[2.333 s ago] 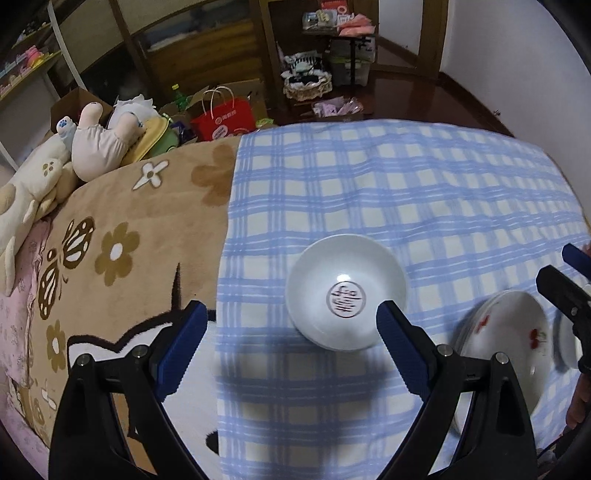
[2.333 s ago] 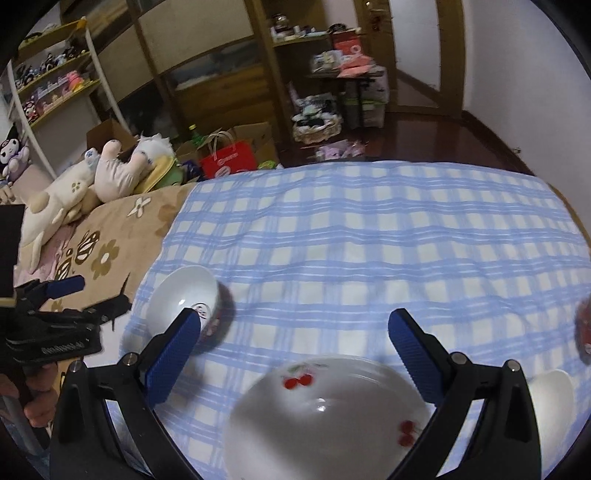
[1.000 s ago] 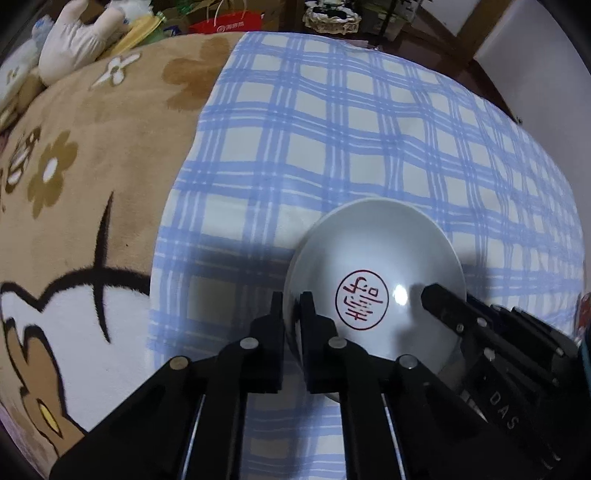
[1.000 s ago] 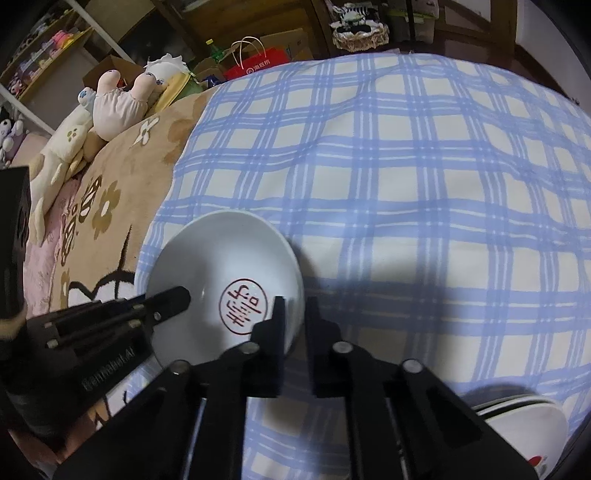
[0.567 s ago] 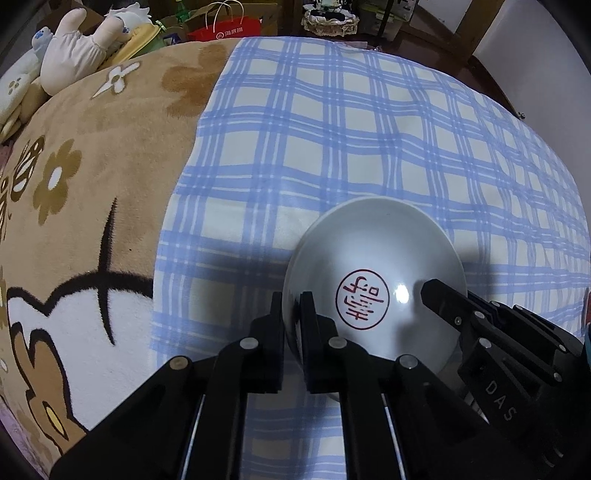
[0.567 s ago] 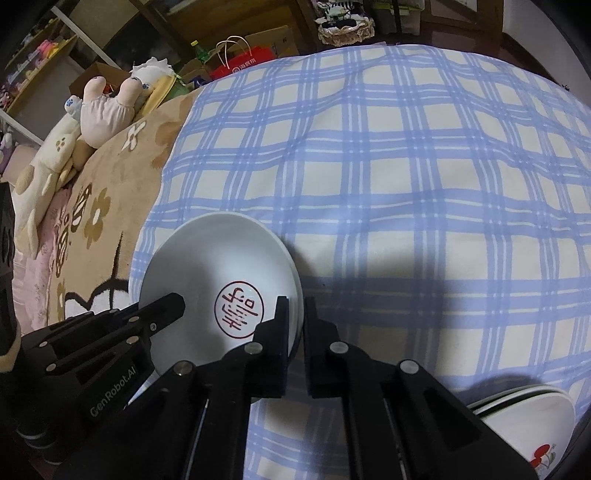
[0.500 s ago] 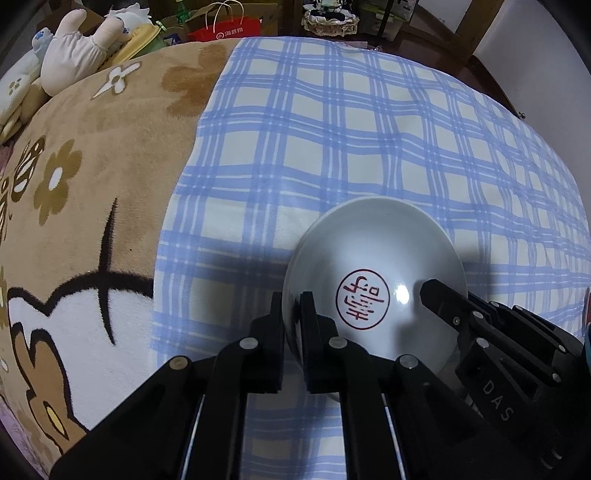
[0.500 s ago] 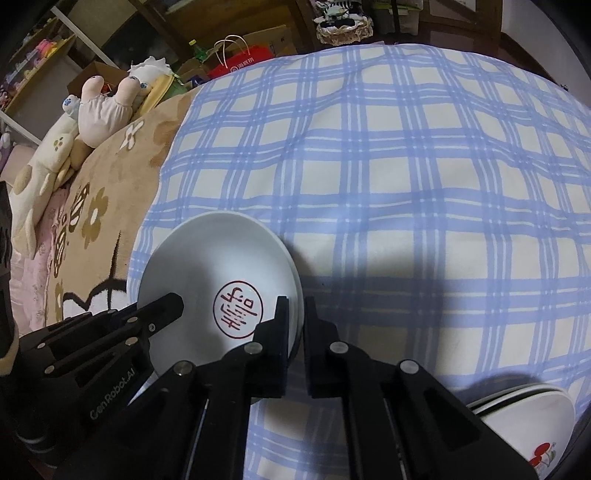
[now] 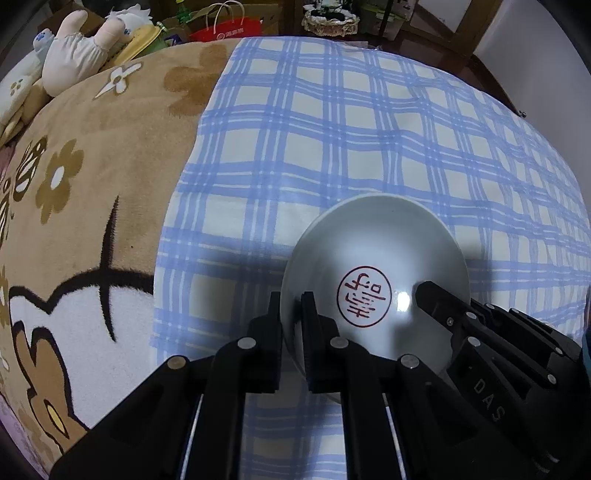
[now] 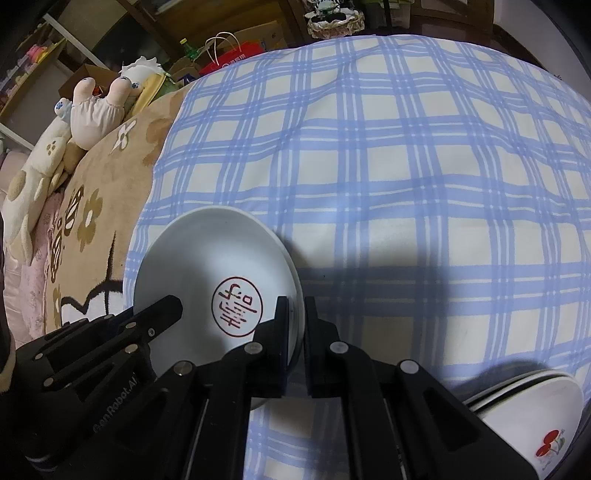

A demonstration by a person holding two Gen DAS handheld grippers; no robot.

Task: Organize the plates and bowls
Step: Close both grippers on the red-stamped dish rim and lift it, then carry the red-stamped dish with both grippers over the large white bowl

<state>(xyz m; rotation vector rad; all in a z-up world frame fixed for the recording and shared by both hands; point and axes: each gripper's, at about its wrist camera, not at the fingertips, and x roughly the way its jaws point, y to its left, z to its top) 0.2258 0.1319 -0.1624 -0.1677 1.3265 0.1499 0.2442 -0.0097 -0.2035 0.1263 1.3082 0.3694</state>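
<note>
Bowl: white bowl (image 9: 373,258) with a red round seal mark (image 9: 364,297) in its bottom, on the blue checked cloth (image 9: 332,147), near the cloth's left edge as seen from the left wrist.
Bowl attitude: rim appears tipped; cannot tell whether the base is clear of the cloth.
Left gripper: left gripper (image 9: 291,314) nearly closed, jaws pinching the bowl's rim on its left side, one finger inside the wall, one outside.
Right gripper: right gripper (image 10: 294,321) nearly closed, jaws pinching the rim on the opposite side, again one finger each side of the wall.
Cross view: each gripper's black body shows in the other's view, reaching over the bowl's edge.
Other dishes: white dish with red cherry print (image 10: 532,413) at the lower right of the right wrist view, well apart from the bowl; dark lines along its rim, possibly more than one piece stacked, cannot tell.
Surface: the cloth lies over a tan blanket (image 9: 92,166) with flower and cartoon print.
Background: plush toys (image 9: 77,51) beyond the blanket; red paper bag (image 9: 229,31) behind them.
</note>
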